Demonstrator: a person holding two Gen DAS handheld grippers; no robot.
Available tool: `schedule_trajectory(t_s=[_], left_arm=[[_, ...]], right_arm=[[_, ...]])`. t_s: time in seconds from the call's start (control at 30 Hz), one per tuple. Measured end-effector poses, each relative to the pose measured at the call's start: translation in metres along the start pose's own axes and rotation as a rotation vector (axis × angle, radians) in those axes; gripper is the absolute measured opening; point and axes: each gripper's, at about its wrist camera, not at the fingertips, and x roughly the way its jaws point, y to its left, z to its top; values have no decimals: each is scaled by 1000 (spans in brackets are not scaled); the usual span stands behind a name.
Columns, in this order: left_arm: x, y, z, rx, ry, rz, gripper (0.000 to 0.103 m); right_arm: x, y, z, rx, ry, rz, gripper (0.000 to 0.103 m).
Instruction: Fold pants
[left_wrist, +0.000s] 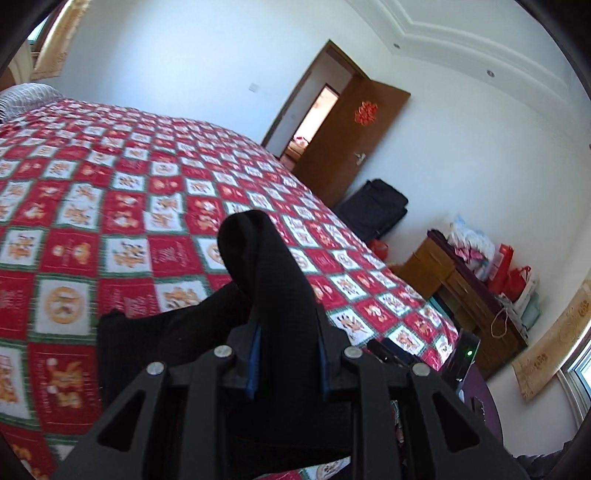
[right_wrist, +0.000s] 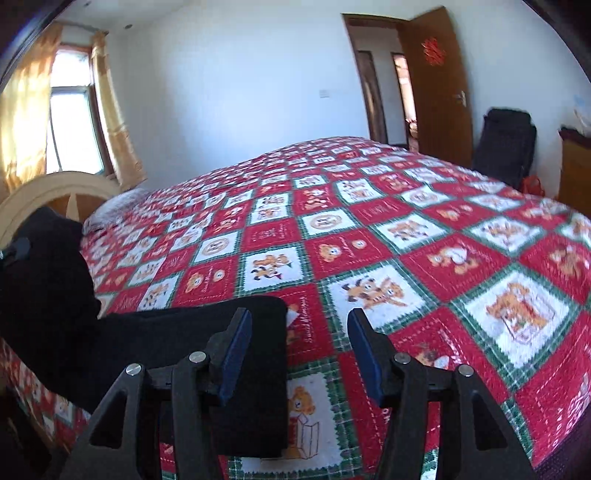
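A: Largest first. Bed with the red-and-white checked quilt (right_wrist: 406, 236) is filling everything ahead of both tongs. Black pants (right_wrist: 155, 332) are lying on it, at the near edge, stretching left of the right gripper (right_wrist: 299, 350).

B: Right one's state?

A: Jaws are standing apart, nothing between them; the flat end of the pants is sitting just under and left of its left finger. Left gripper (left_wrist: 286, 354) is clamped on a bunched fold of the pants (left_wrist: 266, 266), which is sticking up past the tips, with the rest trailing down-left onto the quilt.

B: Handling?

A: Looking soft, limp, light, ribbed knit probably. It's drooping wherever unsupported, so I'd be pinching at the hem or waistband edge, through both layers, not mid-panel.

B: Anything unclear?

A: Plenty. Black on black is hiding seams, so I can't tell waistband from cuffs or how many layers are stacked. Left blue pads are mostly buried in fabric. Right view is cutting off the far-left mass of cloth; the near end is going under the gripper body.
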Motion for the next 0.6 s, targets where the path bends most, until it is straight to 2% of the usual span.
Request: schedule_trajectory(t_s=[0.17,0.3,0.53,0.6], left_arm=[[45,-21,-14,28,90,24,25],[75,-31,-26,46,159,45,25],[111,-54,-41,145,204,121,29],[115,-61,-46,153,206,112,30]], right_arm=[[-4,-13,2,59,-30,-15,57],[1,-12,0,67,-12,-6,58],[6,-12,-1,69,1,2,58],[6,-16,-1,79,-1,0,58]])
